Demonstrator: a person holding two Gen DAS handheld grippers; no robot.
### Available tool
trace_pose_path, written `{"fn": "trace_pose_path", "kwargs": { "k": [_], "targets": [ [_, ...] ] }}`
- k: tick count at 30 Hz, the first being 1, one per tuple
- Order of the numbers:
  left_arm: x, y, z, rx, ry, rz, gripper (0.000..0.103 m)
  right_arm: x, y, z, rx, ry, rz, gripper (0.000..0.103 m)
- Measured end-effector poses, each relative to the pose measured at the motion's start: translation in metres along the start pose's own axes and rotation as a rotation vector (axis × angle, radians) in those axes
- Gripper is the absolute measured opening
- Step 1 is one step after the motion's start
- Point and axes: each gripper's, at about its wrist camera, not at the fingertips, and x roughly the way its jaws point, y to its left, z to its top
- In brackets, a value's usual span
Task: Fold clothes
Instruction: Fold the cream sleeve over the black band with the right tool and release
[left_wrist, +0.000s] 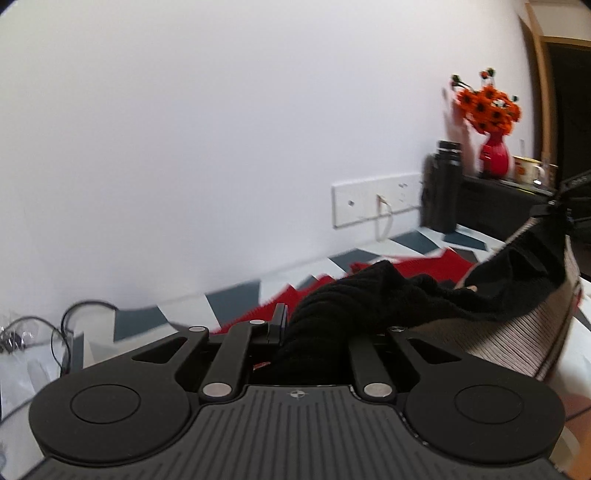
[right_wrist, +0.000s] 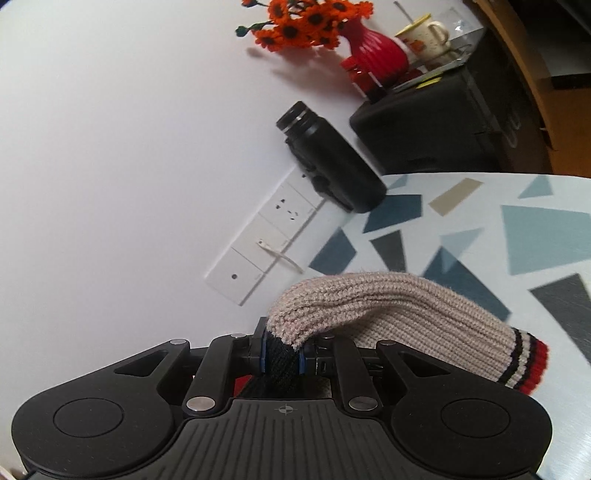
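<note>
The left tool is clamped tight on a bunched fold of the black knit of a sweater, which rises out of its jaws and stretches away to the right, lifted clear of the surface. The right tool is likewise closed on the same sweater, its blue-edged pads pinching dark fabric while a beige ribbed sleeve curls over the top and hangs off to the right, ending in a cuff banded black and red. In the left wrist view the garment's beige striped part sags between the two tools, with red knit lying on the surface beyond it. The surface wears a white cloth printed with blue and grey shapes. At its far edge, against the white wall, stands a black bottle, just in front of a wall socket panel. Further right a dark cabinet carries a red vase of orange flowers and a cream mug.
</note>
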Motion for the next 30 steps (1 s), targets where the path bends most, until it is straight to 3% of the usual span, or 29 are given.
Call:
{"fn": "trace_pose_path", "kwargs": {
  "k": [6, 14, 17, 19, 21, 22, 24, 26, 30],
  "targets": [
    [0.048, 0.016, 0.016, -0.018, 0.009, 0.048, 0.011, 0.040, 0.004, 0.015, -0.011, 0.005, 0.026, 0.013],
    [0.141, 0.031, -0.005, -0.133, 0.197, 0.113, 0.011, 0.142, -0.023, 0.007, -0.025, 0.103, -0.069, 0.013],
    [0.173, 0.030, -0.020, -0.118, 0.286, 0.148, 0.028, 0.177, -0.033, -0.004, -0.069, 0.151, -0.140, 0.016],
    [0.182, 0.028, -0.024, -0.104, 0.314, 0.172, 0.066, 0.192, -0.038, -0.011, -0.098, 0.187, -0.163, 0.021],
    [0.182, 0.026, -0.022, -0.100, 0.314, 0.200, 0.089, 0.197, -0.035, -0.015, -0.137, 0.203, -0.158, 0.033],
    [0.177, 0.025, -0.019, -0.095, 0.303, 0.214, 0.093, 0.196, -0.031, -0.014, -0.147, 0.216, -0.144, 0.041],
    [0.163, 0.025, -0.011, -0.080, 0.276, 0.238, 0.093, 0.190, -0.025, -0.010, -0.131, 0.227, -0.098, 0.073],
    [0.142, 0.028, -0.003, -0.081, 0.238, 0.256, 0.094, 0.178, -0.016, -0.005, -0.140, 0.207, -0.096, 0.089],
    [0.106, 0.037, 0.011, -0.120, 0.170, 0.277, 0.097, 0.159, -0.001, 0.004, -0.200, 0.176, -0.057, 0.090]
  ]
}}
